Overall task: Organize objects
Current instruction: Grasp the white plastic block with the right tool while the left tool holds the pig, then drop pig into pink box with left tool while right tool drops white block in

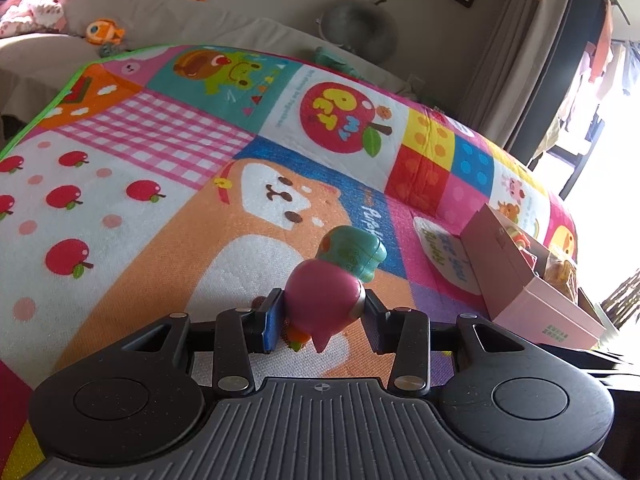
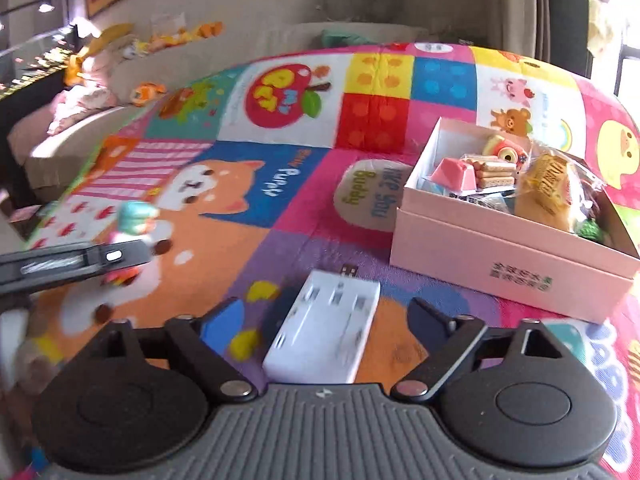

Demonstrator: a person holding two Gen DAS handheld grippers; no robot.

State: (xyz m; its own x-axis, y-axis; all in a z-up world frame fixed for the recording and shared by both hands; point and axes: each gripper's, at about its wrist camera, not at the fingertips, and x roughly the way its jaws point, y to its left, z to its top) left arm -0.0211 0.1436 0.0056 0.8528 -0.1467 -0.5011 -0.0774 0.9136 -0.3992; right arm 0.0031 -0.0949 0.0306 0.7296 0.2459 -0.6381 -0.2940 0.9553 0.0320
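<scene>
My left gripper (image 1: pixel 322 314) is shut on a magenta toy radish with a teal leafy top (image 1: pixel 324 300), held above the colourful play mat (image 1: pixel 160 152). In the right wrist view the left gripper (image 2: pixel 132 256) and its toy (image 2: pixel 136 216) show blurred at the left. My right gripper (image 2: pixel 324 324) is open, its fingers on either side of a white power adapter (image 2: pixel 324 332) that lies on the mat (image 2: pixel 280 184). A pink open box (image 2: pixel 500 268) with several small toys and snacks stands on the mat at the right; it also shows in the left wrist view (image 1: pixel 532 304).
A beige sofa (image 1: pixel 168 20) with plush toys runs behind the mat. A small orange and green toy (image 1: pixel 298 338) lies on the mat under the left gripper. Curtains and a bright window are at the right.
</scene>
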